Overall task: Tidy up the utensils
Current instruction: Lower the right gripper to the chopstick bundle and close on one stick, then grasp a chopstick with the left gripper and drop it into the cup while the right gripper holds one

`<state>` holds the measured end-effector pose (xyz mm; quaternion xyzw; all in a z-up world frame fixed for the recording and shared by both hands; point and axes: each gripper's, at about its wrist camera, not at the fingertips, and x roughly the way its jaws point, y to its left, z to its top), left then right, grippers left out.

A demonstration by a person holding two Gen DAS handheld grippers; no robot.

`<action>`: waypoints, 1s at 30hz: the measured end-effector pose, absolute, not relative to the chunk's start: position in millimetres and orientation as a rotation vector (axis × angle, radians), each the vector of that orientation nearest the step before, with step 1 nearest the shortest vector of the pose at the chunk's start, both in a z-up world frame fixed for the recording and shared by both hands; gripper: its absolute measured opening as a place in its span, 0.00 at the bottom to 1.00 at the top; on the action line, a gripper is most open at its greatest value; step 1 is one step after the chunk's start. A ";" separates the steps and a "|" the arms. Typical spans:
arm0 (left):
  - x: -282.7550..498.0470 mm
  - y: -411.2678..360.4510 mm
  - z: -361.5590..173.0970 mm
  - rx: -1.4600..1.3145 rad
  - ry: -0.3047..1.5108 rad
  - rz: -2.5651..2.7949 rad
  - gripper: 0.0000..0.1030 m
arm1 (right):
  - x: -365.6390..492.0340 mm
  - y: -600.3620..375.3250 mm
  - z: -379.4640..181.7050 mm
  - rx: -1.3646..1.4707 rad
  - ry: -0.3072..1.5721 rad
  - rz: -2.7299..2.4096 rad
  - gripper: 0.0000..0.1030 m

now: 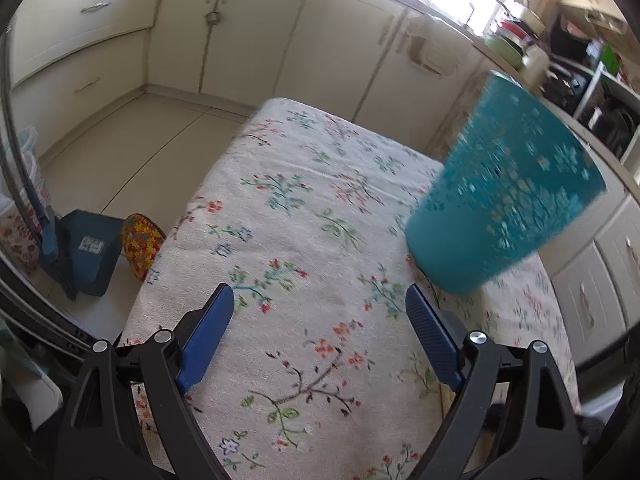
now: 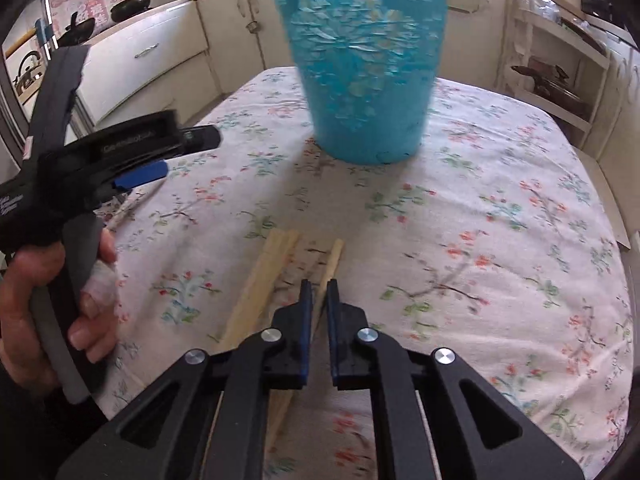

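Note:
A teal patterned cup [image 2: 366,60] stands upright on the floral tablecloth; in the left wrist view it [image 1: 504,184] is ahead and to the right. Wooden chopsticks [image 2: 260,280] lie on the cloth in front of the cup. My right gripper [image 2: 318,288] has its jaws close together around one chopstick [image 2: 334,256], low over the cloth. My left gripper [image 1: 320,304] is open and empty above the cloth, left of the cup; it also shows in the right wrist view [image 2: 160,156], held in a hand.
The table [image 1: 280,184] is covered by a floral cloth. Cream kitchen cabinets [image 1: 240,32] stand behind. A blue dustpan [image 1: 84,248] and a floral item [image 1: 140,240] are on the floor at left. A shelf rack [image 2: 560,72] is at right.

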<state>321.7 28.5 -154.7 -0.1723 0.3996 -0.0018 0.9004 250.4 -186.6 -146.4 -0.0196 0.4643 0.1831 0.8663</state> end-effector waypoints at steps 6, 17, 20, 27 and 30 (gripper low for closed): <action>289.8 -20.1 -146.0 -0.194 0.897 -0.166 0.81 | 247.6 -237.4 -151.1 0.114 0.940 0.363 0.04; 280.1 -55.4 -155.5 0.000 1.004 -0.135 0.81 | 247.2 -246.5 -151.8 0.193 0.937 0.402 0.04; 280.2 -53.9 -155.2 0.003 1.021 -0.118 0.81 | 247.4 -247.0 -151.8 0.202 0.941 0.407 0.05; 283.1 -61.6 -154.8 0.069 1.035 -0.108 0.69 | 246.8 -247.6 -152.3 0.205 0.946 0.408 0.05; 287.1 -67.3 -152.8 0.079 1.034 -0.131 0.56 | 247.2 -246.4 -152.4 0.202 0.945 0.405 0.05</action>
